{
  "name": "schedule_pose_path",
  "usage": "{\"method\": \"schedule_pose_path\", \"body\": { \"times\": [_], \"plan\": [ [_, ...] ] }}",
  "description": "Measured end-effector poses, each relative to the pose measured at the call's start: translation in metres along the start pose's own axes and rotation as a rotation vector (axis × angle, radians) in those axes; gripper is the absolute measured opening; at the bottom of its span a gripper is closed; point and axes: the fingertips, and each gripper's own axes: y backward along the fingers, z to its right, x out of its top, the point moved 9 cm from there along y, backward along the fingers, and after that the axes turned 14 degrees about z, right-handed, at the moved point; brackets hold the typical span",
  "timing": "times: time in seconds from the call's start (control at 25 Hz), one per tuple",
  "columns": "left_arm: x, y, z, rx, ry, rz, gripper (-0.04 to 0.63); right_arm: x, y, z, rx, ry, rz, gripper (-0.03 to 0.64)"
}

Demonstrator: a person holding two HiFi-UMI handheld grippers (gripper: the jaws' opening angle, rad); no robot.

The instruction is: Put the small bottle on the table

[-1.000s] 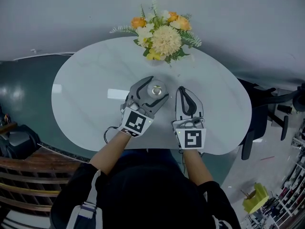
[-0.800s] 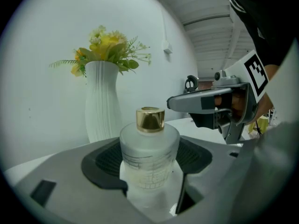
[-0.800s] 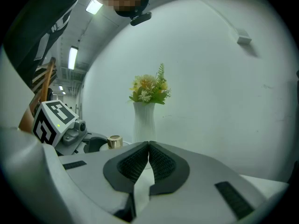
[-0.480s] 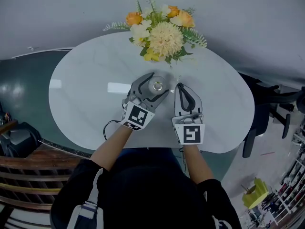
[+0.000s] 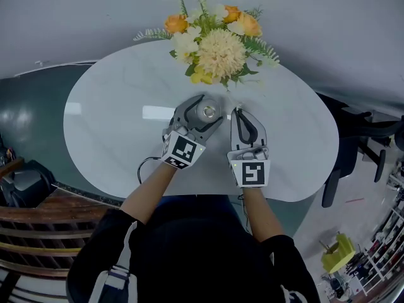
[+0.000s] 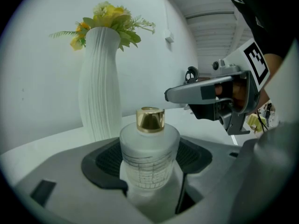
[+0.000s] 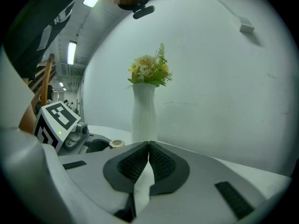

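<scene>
An oval glossy white table (image 5: 113,125) carries a tall ribbed white vase (image 6: 100,83) holding yellow, orange and cream flowers (image 5: 214,40). Just in front of the vase, the left gripper (image 5: 209,110) clamps a small frosted glass bottle with a gold cap (image 6: 149,155) upright over the tabletop (whether its base touches is hidden, and its contents cannot be made out). The right gripper (image 7: 148,154) hovers beside it, jaws pressed together on nothing. Letting go too high, or nudging forward, could topple the bottle or the vase.

We're holding left gripper (image 5: 210,110) centre frame, jaws clamping small bottle (image 6: 149,148); right gripper (image 5: 239,112) beside it, jaws closed.
</scene>
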Motion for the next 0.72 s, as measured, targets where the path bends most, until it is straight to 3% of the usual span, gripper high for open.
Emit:
{"method": "schedule_pose_path", "body": {
  "times": [0.56,0.72],
  "plan": [
    [-0.004,-0.001,-0.001,-0.031,-0.029,-0.036,0.336,0.003,-0.002,-0.010,0.011,-0.013,0.007,0.025],
    [-0.007,0.000,0.001,-0.051,-0.033,-0.075,0.355,0.008,0.003,-0.013,0.007,-0.002,0.061,0.025]
  ]
}}
